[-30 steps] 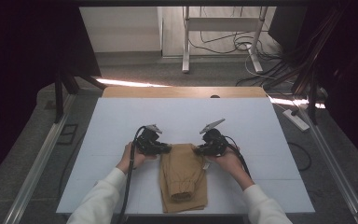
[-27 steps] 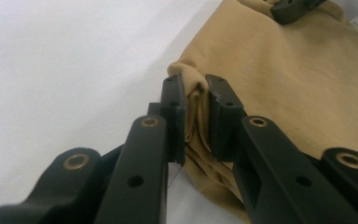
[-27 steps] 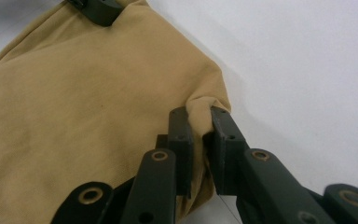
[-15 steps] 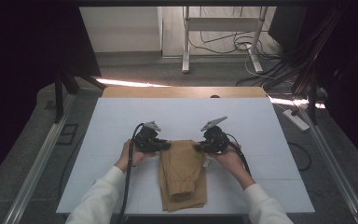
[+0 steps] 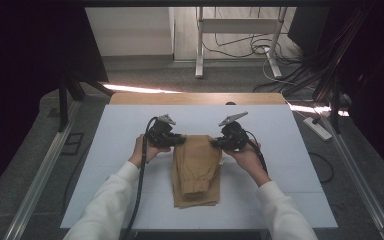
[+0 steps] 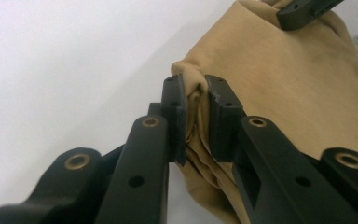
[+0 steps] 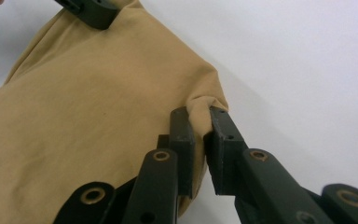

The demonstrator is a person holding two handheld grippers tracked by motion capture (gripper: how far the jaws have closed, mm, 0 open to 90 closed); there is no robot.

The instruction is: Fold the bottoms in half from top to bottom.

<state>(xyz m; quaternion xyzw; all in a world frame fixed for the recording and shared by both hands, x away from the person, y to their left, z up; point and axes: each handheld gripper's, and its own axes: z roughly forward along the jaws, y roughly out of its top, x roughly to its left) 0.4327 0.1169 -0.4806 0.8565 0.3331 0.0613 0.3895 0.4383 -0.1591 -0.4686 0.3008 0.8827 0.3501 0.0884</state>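
Tan trousers [image 5: 196,170] lie folded on the white table [image 5: 120,135], lengthwise toward the person, with the far edge between the two grippers and a cuffed hem resting on top near the middle of the stack.

Left gripper [image 6: 196,119]: jaws clamped on the far left corner of the garment — a bunched fold of cloth sits between the pads. In the high view this gripper [image 5: 179,140] touches the fabric's upper left corner.

Right gripper [image 7: 199,135]: jaws clamped on the far right corner, with a small pinch of cloth held between them. In the high view it [image 5: 216,142] meets the upper right corner.

Handling judgement:
- Soft and limp. The cloth creases at each pinch and will likely sag between the two holds when raised.
- Light. Two corner grips appear sufficient to carry it.
- Not fragile, not slippery — the knit-like surface should seat well against the pads.
- Layered. Several thicknesses lie stacked; a shallow pinch may catch only the top layer and let the rest fall away.

Recommended hold: both far corners, gripped through all layers, hands kept level and evenly apart so the edge stays taut.
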